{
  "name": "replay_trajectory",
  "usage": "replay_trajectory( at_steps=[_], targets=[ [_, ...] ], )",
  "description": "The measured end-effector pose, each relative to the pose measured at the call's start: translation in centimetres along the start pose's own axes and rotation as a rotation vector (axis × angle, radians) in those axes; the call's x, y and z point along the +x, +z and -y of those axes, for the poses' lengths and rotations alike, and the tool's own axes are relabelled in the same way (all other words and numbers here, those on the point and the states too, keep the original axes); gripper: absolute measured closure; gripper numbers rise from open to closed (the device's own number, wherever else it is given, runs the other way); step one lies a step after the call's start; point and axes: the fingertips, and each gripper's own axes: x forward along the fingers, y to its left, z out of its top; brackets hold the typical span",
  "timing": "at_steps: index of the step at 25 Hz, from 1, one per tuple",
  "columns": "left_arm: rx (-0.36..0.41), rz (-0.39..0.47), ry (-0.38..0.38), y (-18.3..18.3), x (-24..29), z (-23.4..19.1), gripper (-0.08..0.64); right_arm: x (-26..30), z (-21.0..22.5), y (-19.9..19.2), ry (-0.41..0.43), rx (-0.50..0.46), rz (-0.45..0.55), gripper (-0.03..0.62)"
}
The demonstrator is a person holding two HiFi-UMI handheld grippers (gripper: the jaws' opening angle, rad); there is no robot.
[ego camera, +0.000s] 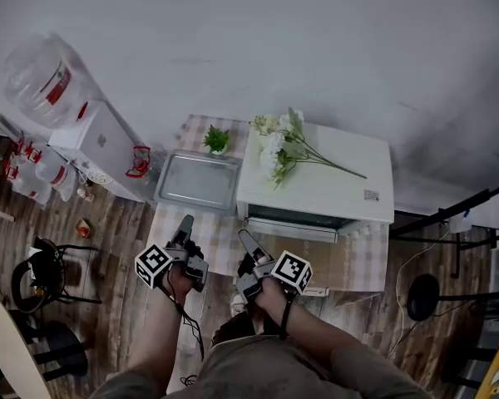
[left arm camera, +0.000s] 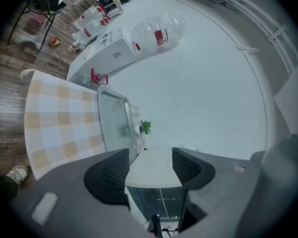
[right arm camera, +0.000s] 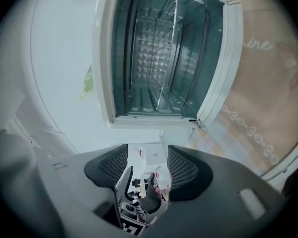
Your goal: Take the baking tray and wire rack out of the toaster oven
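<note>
Centrally, the white toaster oven [ego camera: 316,181] stands on a table under a checked cloth [ego camera: 170,223], with a spray of flowers [ego camera: 279,148] lying across its top. The baking tray [ego camera: 198,181] is already out: it rests flat on the cloth just beside the oven, on the head view's left, with a small potted plant [ego camera: 216,140] behind it. The right gripper view looks into the open oven cavity, where the wire rack [right arm camera: 168,53] still sits between the side walls. The left gripper [ego camera: 185,223] and right gripper [ego camera: 245,241] are held side by side in front of the oven, clear of it and of the tray. The left gripper's jaws stand apart and released, with only the oven top and tray edge seen beyond them. The right gripper's jaws likewise stand wide and grasp nothing. A water dispenser [ego camera: 100,148] carrying a large bottle [ego camera: 41,77] stands beyond the table's left end.
</note>
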Motion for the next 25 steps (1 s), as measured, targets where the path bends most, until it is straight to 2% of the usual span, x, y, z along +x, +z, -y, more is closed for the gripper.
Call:
replay_trajectory(
  at_steps=[4, 13, 18, 25],
  targets=[
    [0.054, -0.078, -0.06, -3.9, -0.5, 3.1, 0.285, -3.7, -0.9, 2.4, 0.026, -0.016, 0.047, 0.328],
    [0.036, -0.167, -0.107, -11.1, -1.8, 6.5, 0.302, -13.2, -2.0, 7.5, 0.059, -0.049, 0.189, 0.333],
    [0.027, -0.183, -0.125, -14.2, -1.0, 7.2, 0.314, -16.7, -2.0, 10.1, 0.064, -0.056, 0.271, 0.334],
    [0.032, -0.223, -0.133, -16.5, 0.6, 8.0, 0.315, -18.8, -1.4, 11.0, 0.055, -0.032, 0.31, 0.335]
  ],
)
